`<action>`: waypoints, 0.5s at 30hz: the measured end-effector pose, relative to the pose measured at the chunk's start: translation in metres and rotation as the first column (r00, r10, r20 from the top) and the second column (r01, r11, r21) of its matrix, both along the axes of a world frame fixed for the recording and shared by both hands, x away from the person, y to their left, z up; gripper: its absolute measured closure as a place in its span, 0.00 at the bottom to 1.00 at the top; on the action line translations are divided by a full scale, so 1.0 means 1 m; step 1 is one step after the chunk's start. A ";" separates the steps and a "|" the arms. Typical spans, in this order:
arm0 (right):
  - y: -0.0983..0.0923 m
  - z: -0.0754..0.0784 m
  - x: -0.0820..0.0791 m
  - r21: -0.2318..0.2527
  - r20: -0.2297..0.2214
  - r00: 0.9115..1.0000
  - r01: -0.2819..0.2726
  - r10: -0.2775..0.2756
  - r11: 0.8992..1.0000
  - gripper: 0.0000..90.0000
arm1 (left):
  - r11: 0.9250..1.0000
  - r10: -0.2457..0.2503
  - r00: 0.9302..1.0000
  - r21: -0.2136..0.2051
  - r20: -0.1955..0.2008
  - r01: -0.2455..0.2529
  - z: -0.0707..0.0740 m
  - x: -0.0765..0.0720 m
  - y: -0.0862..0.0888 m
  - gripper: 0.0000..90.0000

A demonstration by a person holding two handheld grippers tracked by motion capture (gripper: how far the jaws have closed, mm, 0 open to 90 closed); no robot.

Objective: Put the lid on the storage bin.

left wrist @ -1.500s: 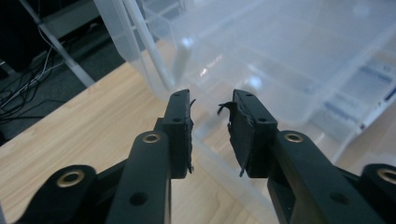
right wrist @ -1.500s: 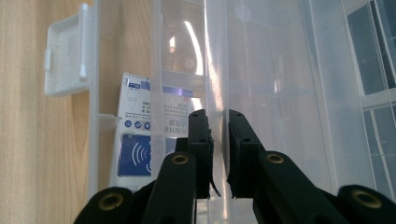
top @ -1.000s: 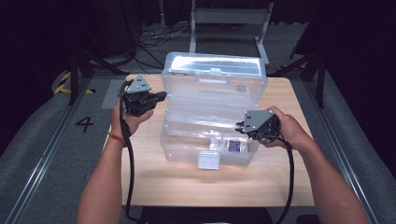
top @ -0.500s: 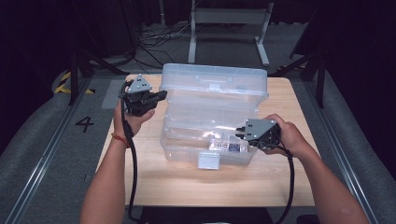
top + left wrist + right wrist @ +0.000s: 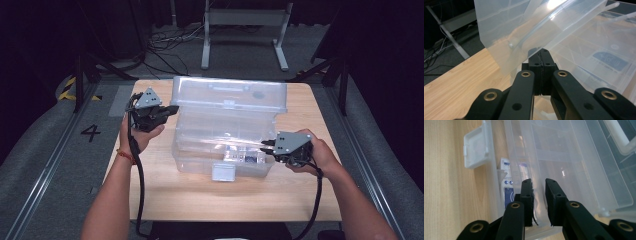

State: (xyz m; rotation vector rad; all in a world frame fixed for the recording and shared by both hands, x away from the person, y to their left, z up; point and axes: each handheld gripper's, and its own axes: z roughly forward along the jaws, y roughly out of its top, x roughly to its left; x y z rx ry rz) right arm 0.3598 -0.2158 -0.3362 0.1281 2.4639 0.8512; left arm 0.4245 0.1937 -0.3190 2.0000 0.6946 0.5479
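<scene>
Box lid hangs by the left gripper, jaws clenched; right gripper jaws straddle the box wall.

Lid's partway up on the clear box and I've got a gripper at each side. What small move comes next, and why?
Probably keep tipping the lid back toward the far side. It stands raised behind the box, the left gripper is shut at its lower edge, and the right gripper straddles the box's wall with a gap, steadying it.
</scene>
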 end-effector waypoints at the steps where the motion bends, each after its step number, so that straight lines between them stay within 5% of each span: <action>1: -0.004 0.000 0.000 0.011 -0.007 1.000 0.005 -0.005 1.000 0.86 | 1.000 -0.011 1.000 0.007 -0.003 0.011 -0.001 -0.002 0.000 1.00; 8: -0.032 0.004 -0.005 0.119 -0.048 0.999 0.014 -0.008 0.993 0.88 | 0.999 -0.029 1.000 0.032 0.001 0.029 -0.007 -0.011 -0.002 1.00; 15: -0.048 -0.006 -0.006 0.118 -0.078 0.996 0.061 -0.052 0.991 0.87 | 0.999 -0.039 0.999 0.036 -0.010 0.039 -0.014 -0.018 0.000 1.00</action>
